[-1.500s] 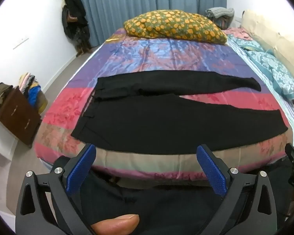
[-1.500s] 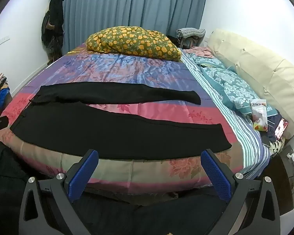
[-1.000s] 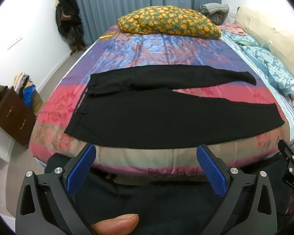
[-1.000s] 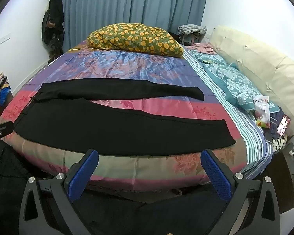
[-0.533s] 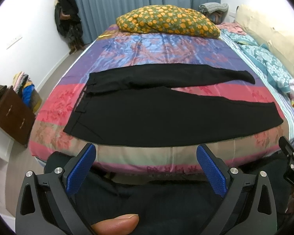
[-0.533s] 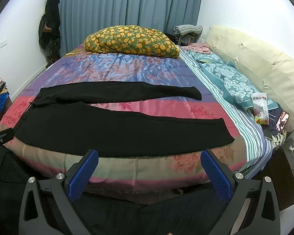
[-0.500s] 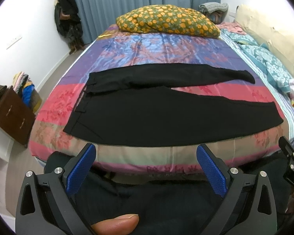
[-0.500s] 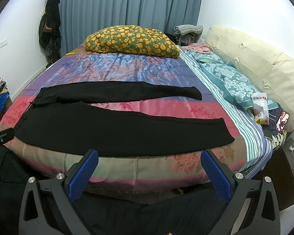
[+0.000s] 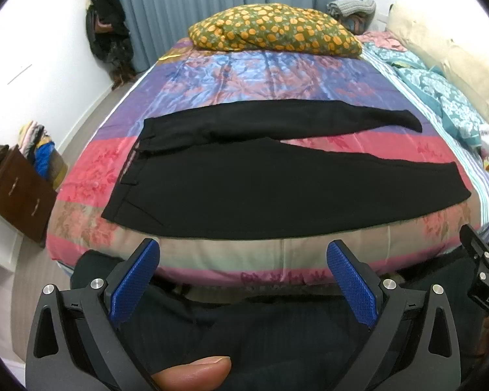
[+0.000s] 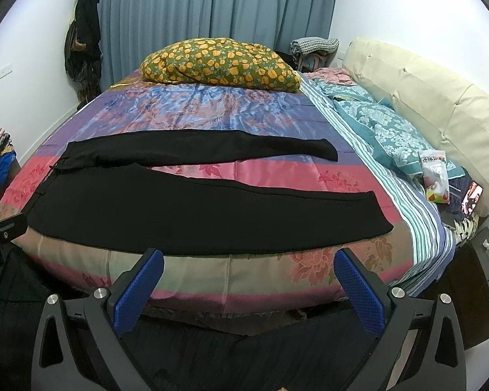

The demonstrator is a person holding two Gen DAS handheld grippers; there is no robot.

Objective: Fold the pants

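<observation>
Black pants (image 9: 277, 189) lie flat on the bed, waistband at the left, both legs spread apart toward the right; they also show in the right wrist view (image 10: 195, 208). The near leg lies along the bed's front edge. My left gripper (image 9: 243, 260) is open and empty, held off the bed in front of the waist half. My right gripper (image 10: 249, 270) is open and empty, held off the bed in front of the near leg.
The bed has a multicoloured striped cover (image 9: 277, 75) and a yellow-flowered pillow (image 10: 218, 63) at the far side. A teal quilt (image 10: 384, 127), snack bag (image 10: 435, 176) and cream headboard (image 10: 440, 104) are at the right. A brown dresser (image 9: 16, 192) stands at the left.
Both grippers have drifted slightly, so the bed and pants sit a little differently in view. The pants have not moved. Both grippers stay open.
</observation>
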